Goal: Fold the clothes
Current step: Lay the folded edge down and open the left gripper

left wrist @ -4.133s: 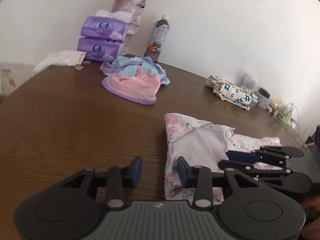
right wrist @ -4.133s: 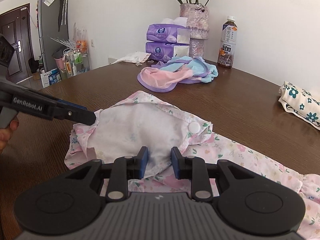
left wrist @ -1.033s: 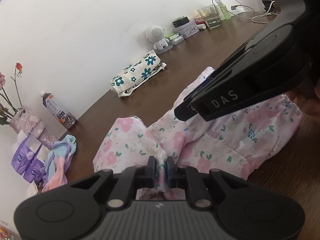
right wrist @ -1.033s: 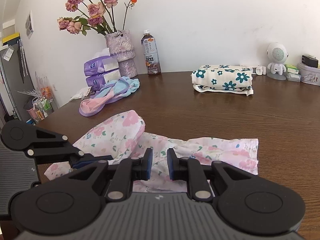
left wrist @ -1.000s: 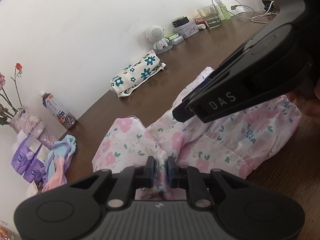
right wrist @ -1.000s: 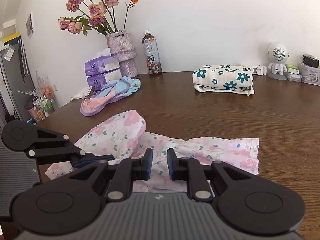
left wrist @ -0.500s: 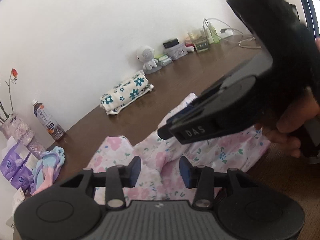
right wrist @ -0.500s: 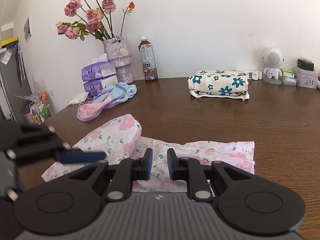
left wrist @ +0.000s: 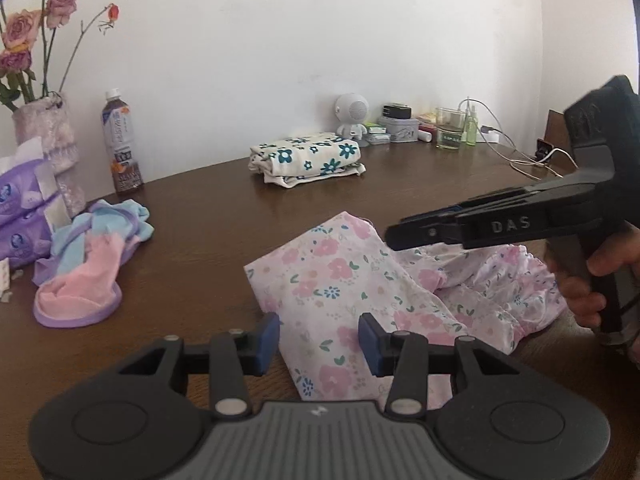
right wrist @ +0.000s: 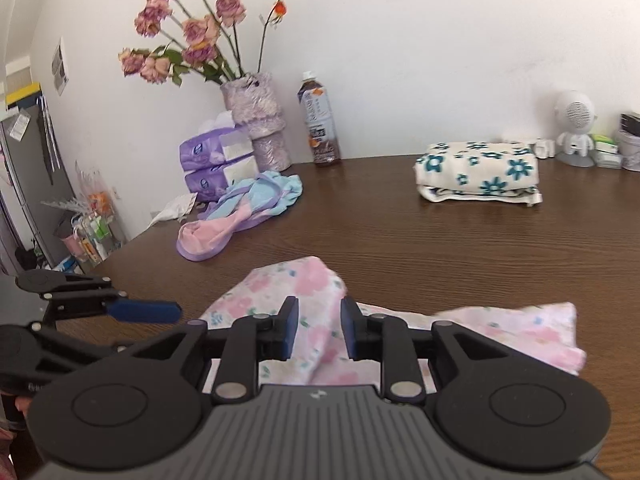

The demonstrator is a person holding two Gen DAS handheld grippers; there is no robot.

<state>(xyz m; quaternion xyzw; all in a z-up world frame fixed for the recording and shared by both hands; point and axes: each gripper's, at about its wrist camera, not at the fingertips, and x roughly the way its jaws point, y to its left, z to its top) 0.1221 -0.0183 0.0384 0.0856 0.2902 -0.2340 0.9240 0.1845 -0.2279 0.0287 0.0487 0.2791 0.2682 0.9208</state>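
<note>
- Pink floral garment, partly folded, lies on the brown table, near edge, centre-right.
- Left gripper: fingers apart, over the garment's near fold, clamping nothing.
- Right gripper: fingers apart, above the cloth, empty.
- Folded blue-flowered cloth far right; pink-purple heap far left.

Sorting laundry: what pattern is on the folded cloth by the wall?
Cream with teal flowers, folded cloth; clearest in the right wrist view.

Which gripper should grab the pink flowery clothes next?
Probably the left hand-held gripper: it is open with the folded pink floral garment right between its fingers. The right hand-held gripper is open too, over a rumpled middle part.
</note>
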